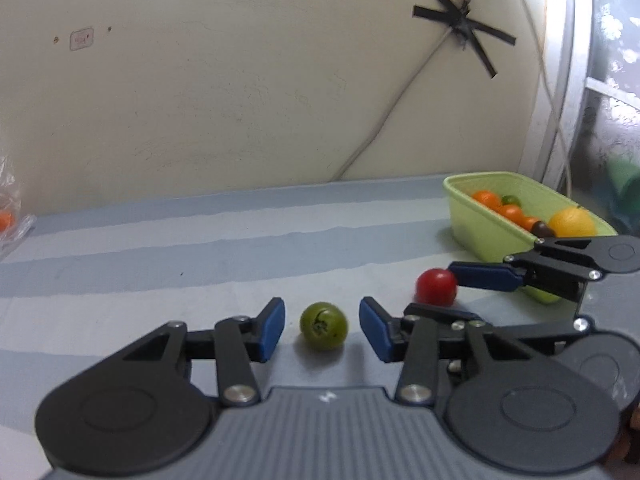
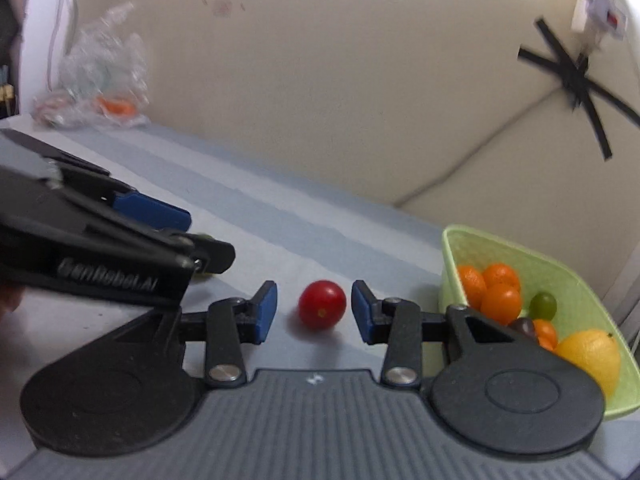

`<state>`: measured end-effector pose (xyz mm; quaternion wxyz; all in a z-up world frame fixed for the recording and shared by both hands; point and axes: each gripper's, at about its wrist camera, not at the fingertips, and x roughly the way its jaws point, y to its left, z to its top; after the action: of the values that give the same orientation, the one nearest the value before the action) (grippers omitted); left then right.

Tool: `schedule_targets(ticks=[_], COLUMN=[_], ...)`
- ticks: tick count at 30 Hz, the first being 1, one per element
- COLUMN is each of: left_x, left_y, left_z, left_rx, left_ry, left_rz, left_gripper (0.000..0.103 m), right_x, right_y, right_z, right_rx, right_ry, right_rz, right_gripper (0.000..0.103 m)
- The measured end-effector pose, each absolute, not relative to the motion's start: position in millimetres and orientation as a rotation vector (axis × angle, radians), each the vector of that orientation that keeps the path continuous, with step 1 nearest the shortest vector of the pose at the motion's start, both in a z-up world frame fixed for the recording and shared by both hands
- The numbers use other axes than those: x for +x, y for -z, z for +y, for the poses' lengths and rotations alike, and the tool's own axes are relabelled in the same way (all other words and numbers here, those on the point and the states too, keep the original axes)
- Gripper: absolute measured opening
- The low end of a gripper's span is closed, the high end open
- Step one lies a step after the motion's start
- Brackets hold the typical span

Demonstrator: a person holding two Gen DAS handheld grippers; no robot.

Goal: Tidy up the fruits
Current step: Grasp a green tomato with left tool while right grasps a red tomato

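A green tomato [image 1: 323,326] lies on the blue-grey striped table, between the blue pads of my left gripper [image 1: 322,320]; a gap shows on each side, so the gripper is open. A red tomato [image 2: 322,304] lies between the pads of my right gripper [image 2: 314,308], also open with gaps on both sides. In the left wrist view the red tomato [image 1: 436,287] sits right of the green one, with the right gripper [image 1: 446,294] coming in from the right. In the right wrist view the left gripper [image 2: 208,240] hides nearly all of the green tomato.
A light green basket [image 1: 480,232] [image 2: 580,280] stands at the right. It holds several oranges, a lemon [image 2: 592,354], a green grape and a dark fruit. A crumpled plastic bag [image 2: 100,72] lies at the far left by the wall. A white cable runs down the wall.
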<state>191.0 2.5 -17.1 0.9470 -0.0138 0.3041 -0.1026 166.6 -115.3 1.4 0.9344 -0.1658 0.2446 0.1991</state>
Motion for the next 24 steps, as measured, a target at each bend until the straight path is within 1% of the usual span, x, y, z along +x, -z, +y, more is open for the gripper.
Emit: schedule_targets(ticks=[2, 3, 4, 8, 13, 17, 22, 24], left_x=[195.5, 194.9, 192.5, 165.0, 98.4, 53.3, 25.7, 24.4], left_y=[20.6, 21.1, 20.8, 15.0, 7.7, 13.7, 18.7, 20.4], left_z=[8.9, 11.6, 12.2, 13.4, 9.7, -0.6, -10.8, -12.9], left_rx=[-0.084, -0.108, -0.109, -0.112, -0.107, -0.086, -0.048, -0.04], left_ry=[0.217, 0.231, 0.224, 0.24, 0.293, 0.309, 0.295, 0.285], left_rz=[0.651, 0.653, 0.65, 0.639, 0.608, 0.619, 0.614, 0.61], left_gripper=[0.027, 0.027, 0.026, 0.026, 0.027, 0.027, 0.028, 0.028], right_x=[175.1, 175.9, 176.2, 164.1, 97.9, 39.0, -4.5, -9.1], right_y=[0.8, 0.2, -0.3, -4.4, -9.8, -6.8, 2.8, 5.2], right_z=[-117.1, -119.7, -121.9, -136.7, -162.0, -183.0, -185.6, -183.7], right_rx=[-0.32, -0.306, -0.298, -0.221, -0.159, -0.12, -0.145, -0.157], right_ry=[-0.411, -0.419, -0.419, -0.431, -0.491, -0.541, -0.544, -0.536], right_rz=[0.544, 0.547, 0.548, 0.55, 0.511, 0.506, 0.497, 0.484], right_gripper=[0.043, 0.034, 0.029, 0.029, 0.029, 0.029, 0.03, 0.03])
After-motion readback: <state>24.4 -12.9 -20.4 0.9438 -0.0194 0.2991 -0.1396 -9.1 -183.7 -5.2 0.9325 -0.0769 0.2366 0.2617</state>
